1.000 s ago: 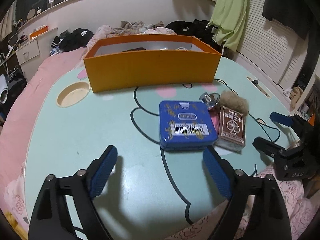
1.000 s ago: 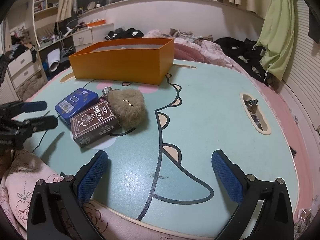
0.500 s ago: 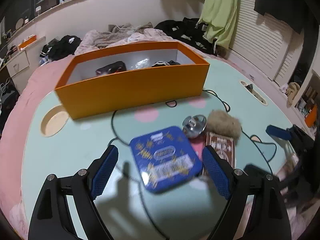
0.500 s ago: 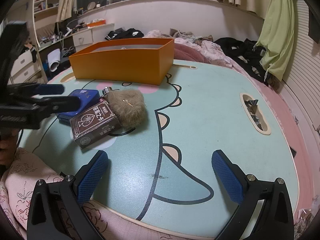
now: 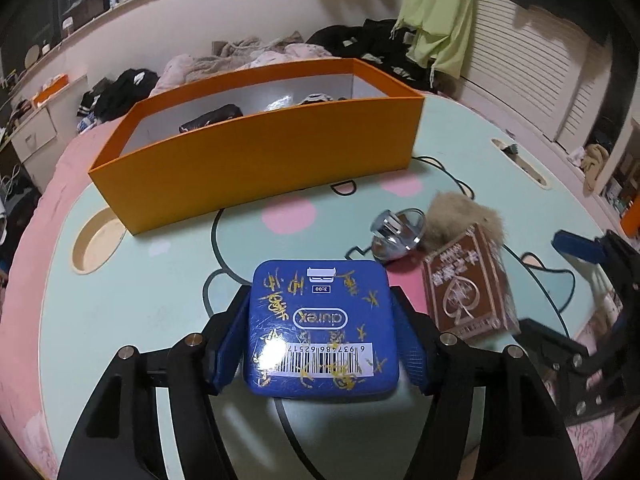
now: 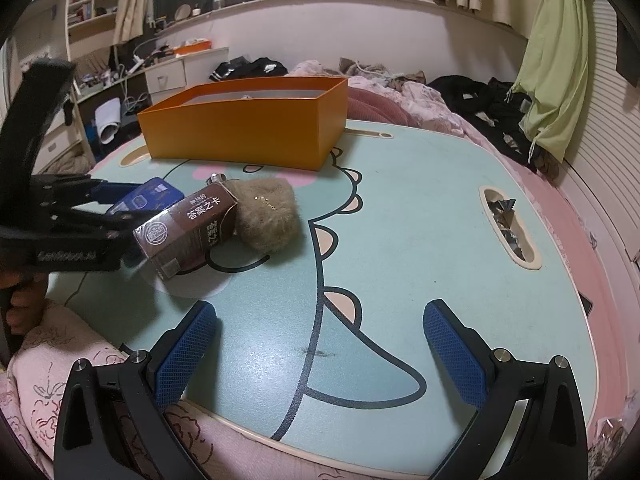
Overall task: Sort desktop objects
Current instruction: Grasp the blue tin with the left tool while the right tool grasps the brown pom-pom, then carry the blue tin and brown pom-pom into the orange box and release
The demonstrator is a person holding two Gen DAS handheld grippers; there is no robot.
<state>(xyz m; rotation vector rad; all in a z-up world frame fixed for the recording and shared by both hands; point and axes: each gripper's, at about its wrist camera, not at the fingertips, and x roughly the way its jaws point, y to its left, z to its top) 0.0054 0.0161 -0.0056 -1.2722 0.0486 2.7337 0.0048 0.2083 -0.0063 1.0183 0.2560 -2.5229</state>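
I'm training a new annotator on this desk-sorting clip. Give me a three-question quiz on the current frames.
1. True or false: the left gripper has its pads against the blue tin.
2. The brown card box leans on: A) the furry pouch B) the orange box C) nothing.
3. What is between the right gripper's fingers?

Key: 1 true (the jaws have just been closing onto it). 2 A. 3 Nothing; they stand open over the table.

The scuffed blue tin (image 5: 322, 330) lies flat beside the tilted brown card box (image 5: 468, 286), before the orange box (image 5: 256, 152).
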